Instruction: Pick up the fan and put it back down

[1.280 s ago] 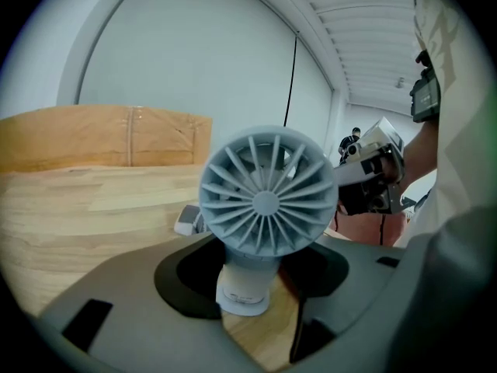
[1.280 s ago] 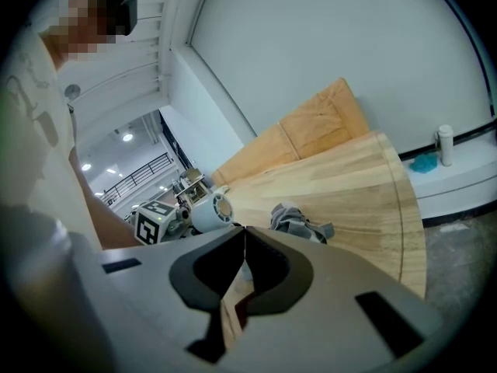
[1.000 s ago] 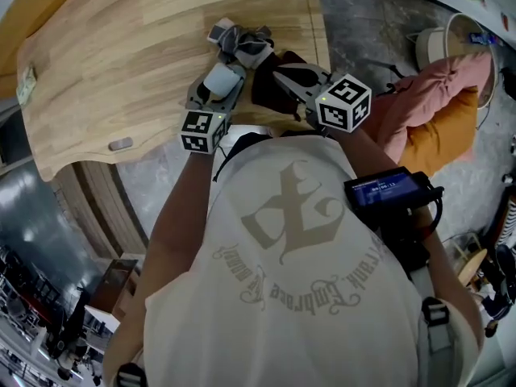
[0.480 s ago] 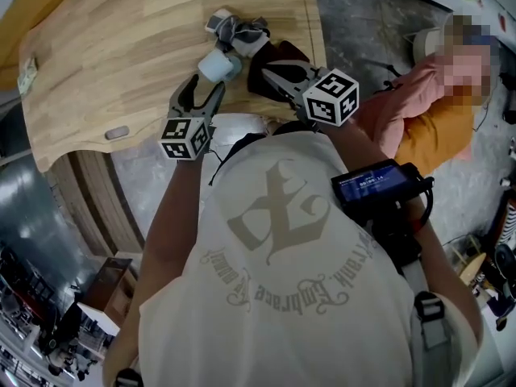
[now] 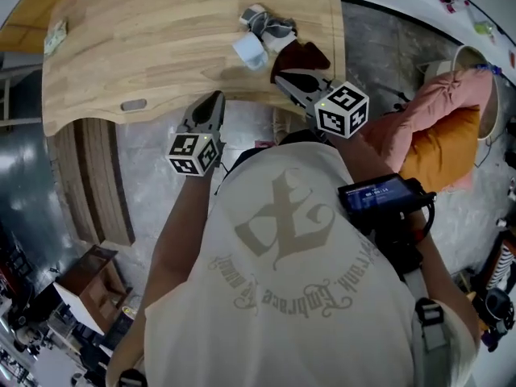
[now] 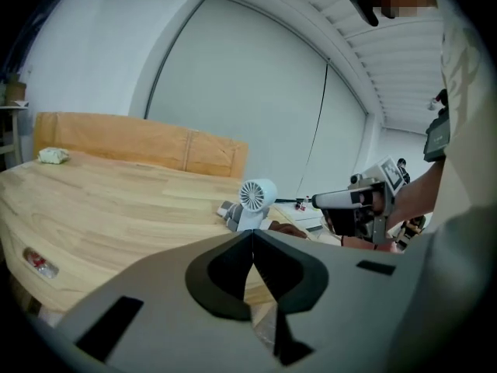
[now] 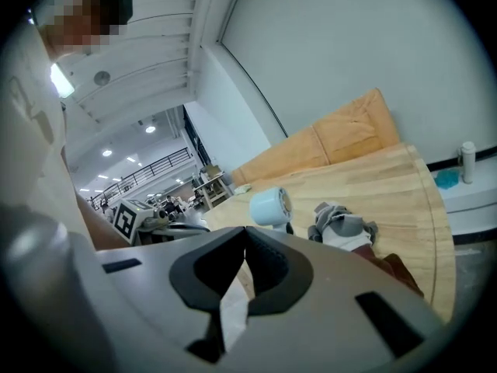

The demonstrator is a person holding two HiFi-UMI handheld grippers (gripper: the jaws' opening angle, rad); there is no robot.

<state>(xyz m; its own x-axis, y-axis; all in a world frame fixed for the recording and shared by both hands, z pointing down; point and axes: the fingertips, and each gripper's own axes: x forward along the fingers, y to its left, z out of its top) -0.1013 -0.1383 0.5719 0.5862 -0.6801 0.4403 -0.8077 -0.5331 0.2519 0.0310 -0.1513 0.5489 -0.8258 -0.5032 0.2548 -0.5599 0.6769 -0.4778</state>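
Wooden bench [image 5: 145,39], fan [image 5: 250,51] back down on it, both grippers clear.
Fan stands on its base near the bench's right end, just beside a grey cloth bundle [image 5: 272,27] and a dark red cloth [image 5: 304,56], with no gripper touching it. A second ago the left gripper [image 5: 214,98] is closed around the fan; now it is pulled back off the near bench edge, well apart from it, and its jaws have just closed together with nothing between them. Right gripper [image 5: 284,77] is also closed and empty, tips at the bench edge near the red cloth. Pick-up and put-down look finished.
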